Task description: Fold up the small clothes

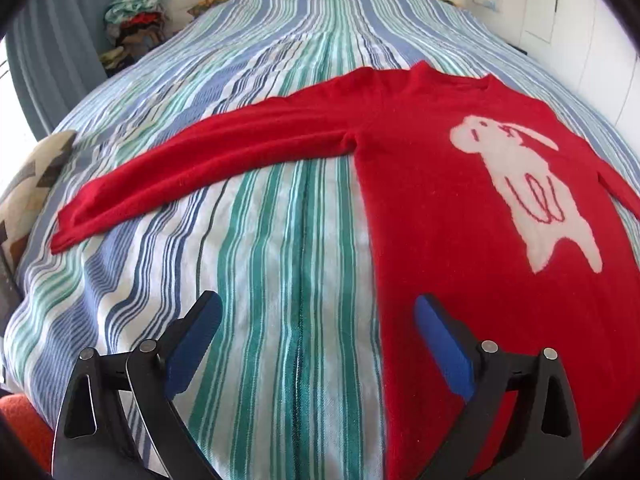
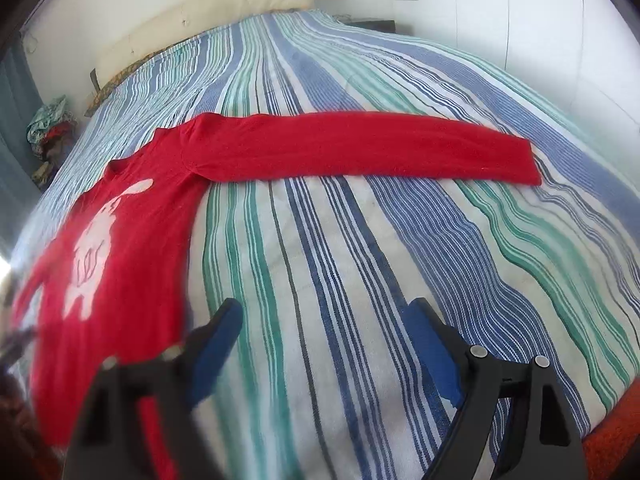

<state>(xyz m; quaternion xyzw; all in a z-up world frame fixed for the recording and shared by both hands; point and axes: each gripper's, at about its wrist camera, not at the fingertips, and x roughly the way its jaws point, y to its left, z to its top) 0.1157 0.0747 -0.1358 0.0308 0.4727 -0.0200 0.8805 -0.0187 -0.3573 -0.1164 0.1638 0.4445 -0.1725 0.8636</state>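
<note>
A red sweater [image 1: 432, 200] with a white animal figure [image 1: 532, 184] lies flat on the striped bed, front up, both sleeves spread out sideways. Its one sleeve [image 1: 192, 160] reaches left in the left wrist view. The other sleeve [image 2: 360, 148] reaches right in the right wrist view, where the body [image 2: 120, 248] lies at the left. My left gripper [image 1: 318, 308] hangs open above the body's left side edge near the hem, nothing between its blue pads. My right gripper [image 2: 324, 312] is open too, over the bedspread just right of the body's edge.
The striped bedspread [image 1: 280, 280] covers the whole bed. A pile of clothes [image 1: 136, 20] sits at the far left corner and a cream pillow [image 2: 208, 12] at the head. A patterned cushion [image 1: 32, 184] lies at the left edge; walls stand close on the right.
</note>
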